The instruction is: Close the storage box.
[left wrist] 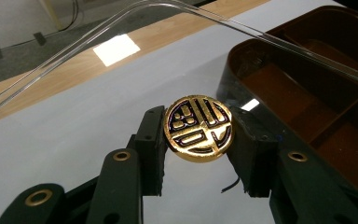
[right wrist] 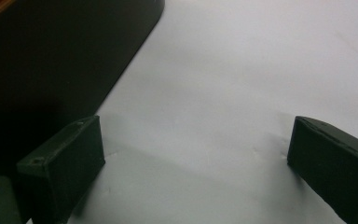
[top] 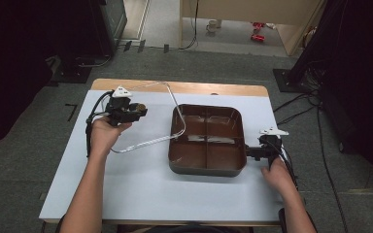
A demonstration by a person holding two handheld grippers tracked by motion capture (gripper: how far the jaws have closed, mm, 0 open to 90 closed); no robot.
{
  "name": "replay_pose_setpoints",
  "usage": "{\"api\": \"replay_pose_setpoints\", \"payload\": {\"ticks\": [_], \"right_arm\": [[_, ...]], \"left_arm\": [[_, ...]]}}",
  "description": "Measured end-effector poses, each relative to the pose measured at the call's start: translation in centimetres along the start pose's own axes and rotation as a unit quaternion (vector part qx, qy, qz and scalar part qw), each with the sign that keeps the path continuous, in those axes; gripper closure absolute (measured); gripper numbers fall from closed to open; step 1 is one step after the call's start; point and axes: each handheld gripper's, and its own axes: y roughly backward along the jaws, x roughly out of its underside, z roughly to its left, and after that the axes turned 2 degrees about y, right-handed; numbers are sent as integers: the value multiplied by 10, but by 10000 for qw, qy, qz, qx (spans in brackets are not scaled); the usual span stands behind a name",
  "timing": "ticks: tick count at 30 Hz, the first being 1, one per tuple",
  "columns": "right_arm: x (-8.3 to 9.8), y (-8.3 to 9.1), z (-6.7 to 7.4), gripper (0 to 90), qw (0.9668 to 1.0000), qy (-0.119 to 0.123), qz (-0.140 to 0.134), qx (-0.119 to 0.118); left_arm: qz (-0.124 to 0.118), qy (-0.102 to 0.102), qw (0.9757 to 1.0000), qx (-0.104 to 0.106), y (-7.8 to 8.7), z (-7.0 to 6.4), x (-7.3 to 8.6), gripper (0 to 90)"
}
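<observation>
1. Now we've got the left tongs point(left wrist: 198, 128) clamped on a round gold knob point(left wrist: 198, 129), a disc with a raised dark-lined emblem, pinched at its two edges.
2. That knob belongs to the clear lid point(top: 148, 114), and from the high view the lid hangs tilted off the left tongs point(top: 135, 110), its far edge up over the back of the tabletop point(top: 141, 179) and one corner dipping over the left rim of the box point(top: 207, 140).
3. We'd say gripping the knob makes sense: it is the one solid handle on a thin, slippery sheet of plastic, and holding it edge to edge keeps the lid from spinning.
4. The box itself sits right of centre on the tabletop, dark brown, split into compartments, and they look empty to us.
5. Over on the other side, the right tongs point(top: 253, 152) rest low at the box's right edge, and the right gripper view shows the tongs point(right wrist: 193, 163) spread wide with nothing but bare white surface between them, the box's dark wall point(right wrist: 51, 65) just beside one jaw.
6. Our read: the right hand is parked there to steady the box while the left deals with the lid; whether it touches the wall, we cannot tell.
</observation>
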Motion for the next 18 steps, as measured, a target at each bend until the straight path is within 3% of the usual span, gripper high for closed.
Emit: {"api": "replay_pose_setpoints", "payload": {"ticks": [10, 15, 18], "right_arm": [[0, 0, 0, 29, 10000, 8, 3, 1], [0, 0, 0, 29, 10000, 1, 8, 1], [0, 0, 0, 29, 10000, 5, 8, -1]], "left_arm": [[-106, -163, 9992, 349, -8, -25, -11, 593], [-54, -426, 9975, 561, -19, -49, -18, 594], [-29, -478, 9969, 630, -23, -55, -19, 594]]}}
